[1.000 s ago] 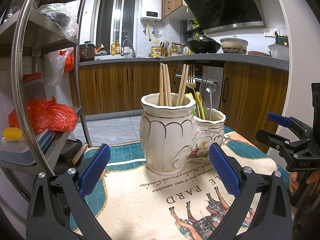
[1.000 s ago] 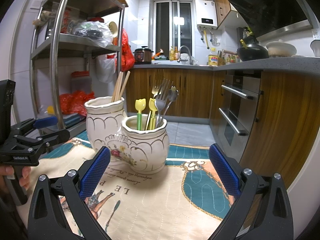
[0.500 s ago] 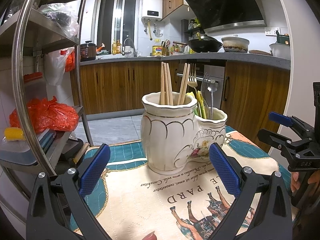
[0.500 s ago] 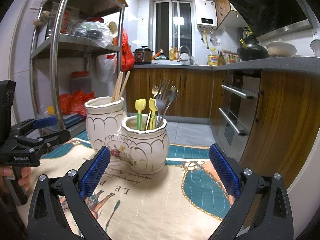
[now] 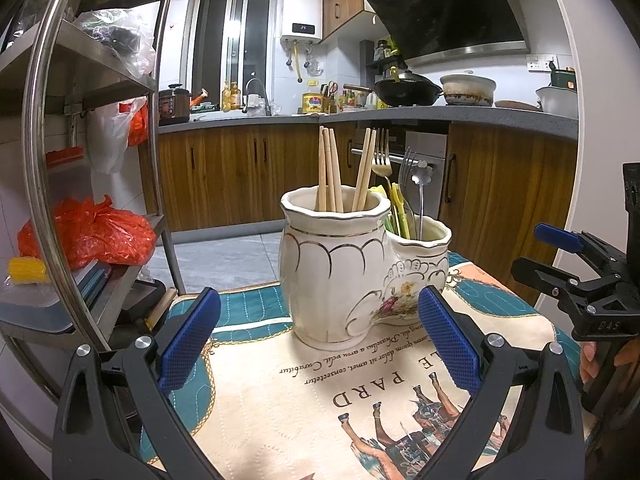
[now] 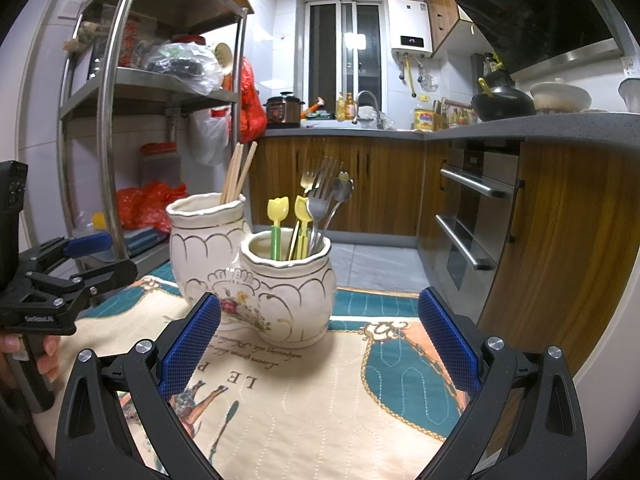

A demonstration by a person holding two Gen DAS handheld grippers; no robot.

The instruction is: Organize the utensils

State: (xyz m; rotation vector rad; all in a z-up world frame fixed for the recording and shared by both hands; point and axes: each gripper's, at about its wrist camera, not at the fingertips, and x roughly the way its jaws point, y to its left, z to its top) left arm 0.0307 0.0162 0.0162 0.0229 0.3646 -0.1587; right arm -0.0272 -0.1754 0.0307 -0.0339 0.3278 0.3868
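Observation:
A cream ceramic holder (image 5: 340, 272) with two joined cups stands on the printed tablecloth (image 5: 320, 400). Its taller cup holds several wooden chopsticks (image 5: 330, 168); the lower cup (image 6: 288, 280) holds metal forks (image 6: 320, 192), a spoon and yellow plastic picks (image 6: 278, 212). My left gripper (image 5: 318, 340) is open just in front of the holder, nothing between its fingers. My right gripper (image 6: 318, 340) is open too, facing the lower cup from the other side. Each gripper shows in the other's view: the right gripper (image 5: 576, 276) at the right edge, the left gripper (image 6: 76, 260) at the left edge.
A steel rack (image 5: 80, 160) with red bags (image 5: 88, 232) and boxes stands close on the left. Wooden cabinets (image 5: 240, 176), an oven (image 6: 472, 216) and a countertop with pots lie behind. The table edge drops to a tiled floor (image 5: 224, 256).
The left wrist view has shifted slightly; the holder sits a touch further right and higher in it. The right wrist view is almost unchanged. Both grippers stay open.

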